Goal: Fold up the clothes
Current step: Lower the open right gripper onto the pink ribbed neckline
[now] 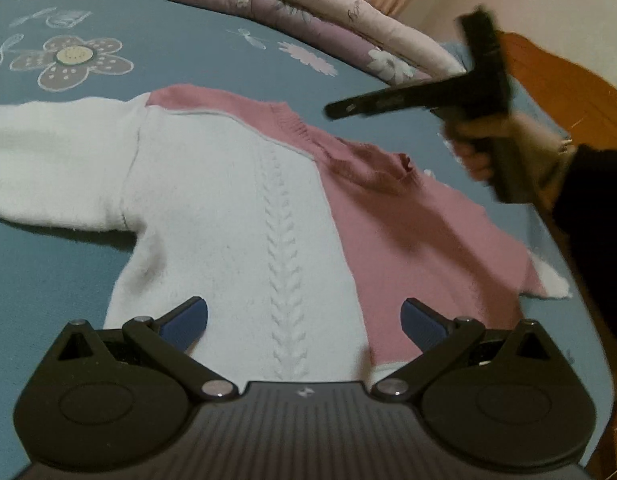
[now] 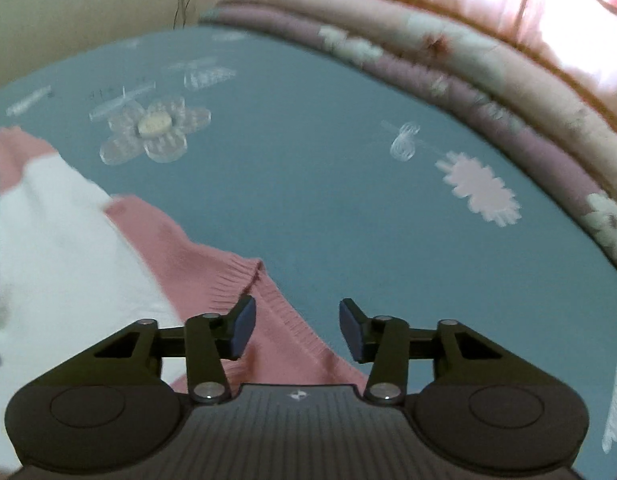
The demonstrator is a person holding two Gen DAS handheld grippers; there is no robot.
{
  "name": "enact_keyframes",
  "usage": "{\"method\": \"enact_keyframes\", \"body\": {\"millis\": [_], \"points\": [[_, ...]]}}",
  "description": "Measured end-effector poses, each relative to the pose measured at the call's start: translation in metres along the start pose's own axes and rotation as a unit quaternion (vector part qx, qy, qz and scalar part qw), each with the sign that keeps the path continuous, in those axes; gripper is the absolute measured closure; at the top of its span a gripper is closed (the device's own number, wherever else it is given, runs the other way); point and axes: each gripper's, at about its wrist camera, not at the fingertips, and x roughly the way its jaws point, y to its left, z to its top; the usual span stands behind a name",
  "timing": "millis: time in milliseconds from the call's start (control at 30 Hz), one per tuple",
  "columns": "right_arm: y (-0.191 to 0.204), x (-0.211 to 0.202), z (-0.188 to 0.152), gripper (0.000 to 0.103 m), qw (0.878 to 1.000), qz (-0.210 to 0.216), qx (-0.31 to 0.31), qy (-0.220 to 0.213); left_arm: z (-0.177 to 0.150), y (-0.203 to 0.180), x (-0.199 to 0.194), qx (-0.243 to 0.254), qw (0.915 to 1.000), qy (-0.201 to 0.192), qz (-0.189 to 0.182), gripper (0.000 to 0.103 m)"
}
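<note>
A white and pink knit sweater (image 1: pixel 236 208) lies spread flat on the blue bed sheet (image 1: pixel 188 56), its left sleeve stretched out to the left. My left gripper (image 1: pixel 304 320) hovers open above the sweater's lower hem, with nothing between its fingers. In the same view the right gripper (image 1: pixel 412 100), held by a hand (image 1: pixel 480 148), hangs in the air above the pink collar and shoulder. In the right wrist view the sweater (image 2: pixel 68 248) fills the lower left, and my right gripper (image 2: pixel 296 330) is open over its pink ribbed edge (image 2: pixel 236 276), holding nothing.
A folded floral quilt (image 1: pixel 308 12) lies along the far side of the bed and also shows in the right wrist view as the quilt (image 2: pixel 488 80). A wooden bed frame (image 1: pixel 560 92) stands at the right. A dark sleeve (image 1: pixel 588 200) enters from the right. Bare sheet (image 2: pixel 348 180) stretches beyond the sweater.
</note>
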Motion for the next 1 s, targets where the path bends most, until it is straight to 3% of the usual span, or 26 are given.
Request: {"method": "enact_keyframes", "body": {"millis": [333,400,467,533,733,867,933,1000], "points": [[0.015,0.043,-0.007,0.054,0.998,0.044,-0.036,0.001,-0.006,-0.003,0.001,0.022,0.9997,-0.009,0.001,0.001],[0.013,0.045,-0.006,0.064,0.998,0.053,-0.017,0.001,-0.007,-0.006,0.001,0.032,0.9994,-0.01,0.007,0.001],[0.018,0.044,-0.005,0.092,0.998,0.051,-0.022,-0.005,-0.009,-0.008,0.001,0.039,0.9991,-0.011,0.011,0.001],[0.023,0.044,-0.004,0.093,0.999,0.039,-0.029,-0.011,-0.009,-0.009,0.0,0.04,0.999,-0.013,0.012,0.001],[0.025,0.043,0.004,0.094,1.0,-0.004,-0.011,-0.016,-0.009,-0.007,-0.002,0.026,0.9995,-0.015,0.006,0.001],[0.022,0.041,0.008,0.088,1.0,-0.019,0.013,-0.017,-0.007,-0.005,-0.003,0.018,0.9997,-0.016,0.002,0.001],[0.021,0.03,0.013,0.081,0.999,-0.037,0.015,-0.029,-0.007,-0.003,-0.004,0.014,0.9998,-0.015,-0.001,0.001],[0.019,0.018,0.02,0.079,0.998,-0.029,0.03,-0.048,-0.006,-0.002,-0.003,0.011,0.9998,-0.015,-0.001,0.001]]}}
